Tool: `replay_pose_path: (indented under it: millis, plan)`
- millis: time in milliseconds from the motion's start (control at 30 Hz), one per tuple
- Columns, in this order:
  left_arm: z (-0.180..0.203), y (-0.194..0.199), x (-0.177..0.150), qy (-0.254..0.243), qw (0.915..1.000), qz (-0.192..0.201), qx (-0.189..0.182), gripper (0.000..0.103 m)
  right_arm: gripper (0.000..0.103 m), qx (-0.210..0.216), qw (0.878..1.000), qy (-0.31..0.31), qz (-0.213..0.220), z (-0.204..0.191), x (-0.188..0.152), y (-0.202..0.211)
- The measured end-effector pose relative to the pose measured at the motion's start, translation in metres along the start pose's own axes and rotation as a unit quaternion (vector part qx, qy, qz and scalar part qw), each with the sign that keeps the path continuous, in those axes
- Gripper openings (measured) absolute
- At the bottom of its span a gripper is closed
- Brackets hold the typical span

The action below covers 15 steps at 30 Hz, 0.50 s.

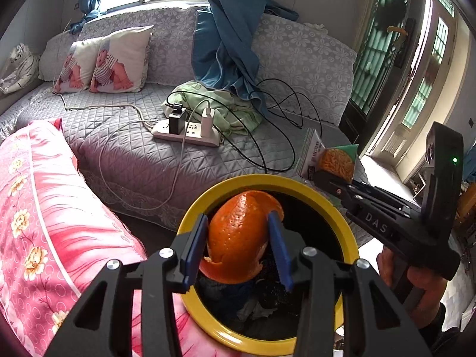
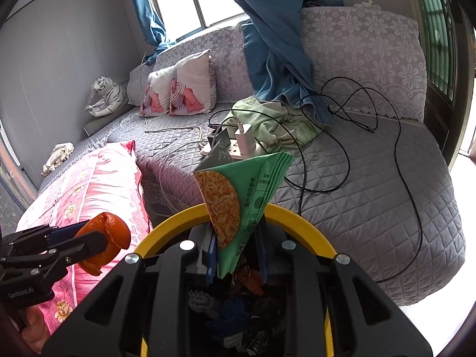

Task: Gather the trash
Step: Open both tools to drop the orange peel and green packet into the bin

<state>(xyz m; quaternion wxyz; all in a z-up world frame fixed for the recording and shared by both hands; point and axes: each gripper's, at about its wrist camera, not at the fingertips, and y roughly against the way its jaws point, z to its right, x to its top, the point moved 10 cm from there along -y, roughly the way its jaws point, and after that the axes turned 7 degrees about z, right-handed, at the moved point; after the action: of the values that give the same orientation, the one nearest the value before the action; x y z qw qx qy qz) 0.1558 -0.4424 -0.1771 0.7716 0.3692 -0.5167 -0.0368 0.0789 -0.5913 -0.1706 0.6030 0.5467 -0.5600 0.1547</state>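
A curled orange peel (image 1: 235, 238) sits between the blue pads of my left gripper (image 1: 238, 220), which is shut on it just above the yellow rim (image 1: 186, 223) of a black trash bin. From the right wrist view, the peel (image 2: 116, 229) and left gripper (image 2: 98, 238) hang beside the bin's rim (image 2: 300, 220), over the pink pillow. My right gripper (image 2: 235, 238) is shut on a folded green snack packet (image 2: 238, 190) that stands upright over the bin's mouth. The packet (image 1: 336, 160) and right gripper (image 1: 321, 178) show at the bin's far right edge. Dark mixed trash lies inside.
A pink floral pillow (image 1: 44, 223) lies left of the bin. On the grey quilted sofa are a power strip with chargers (image 1: 190, 134), looping black cables (image 2: 395, 154), a green cloth (image 1: 226, 104), two printed cushions (image 1: 113, 62) and a toy tiger (image 2: 107, 95). A hand (image 1: 416, 285) grips the right tool.
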Motion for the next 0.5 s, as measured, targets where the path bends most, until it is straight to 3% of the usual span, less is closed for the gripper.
replay_pose_path:
  millis: [100, 233, 400, 500]
  plan:
    - [-0.004, 0.002, 0.001, 0.009, 0.9999, 0.009, -0.001, 0.062, 0.042, -0.009, 1.0, -0.009, 0.002, 0.007, 0.001, 0.0]
    - [-0.017, 0.009, 0.004, 0.023, 0.9995, 0.019, 0.008, 0.074, 0.043, -0.021, 1.0, -0.02, 0.006, 0.017, 0.005, 0.001]
    - [-0.049, 0.033, 0.007, 0.039, 0.9979, 0.037, 0.037, 0.082, 0.049, -0.022, 1.0, -0.018, 0.01, 0.017, 0.01, 0.008]
    - [-0.077, 0.056, 0.005, 0.043, 0.9949, 0.055, 0.073, 0.086, 0.049, -0.013, 1.0, -0.013, 0.012, 0.009, 0.013, 0.011]
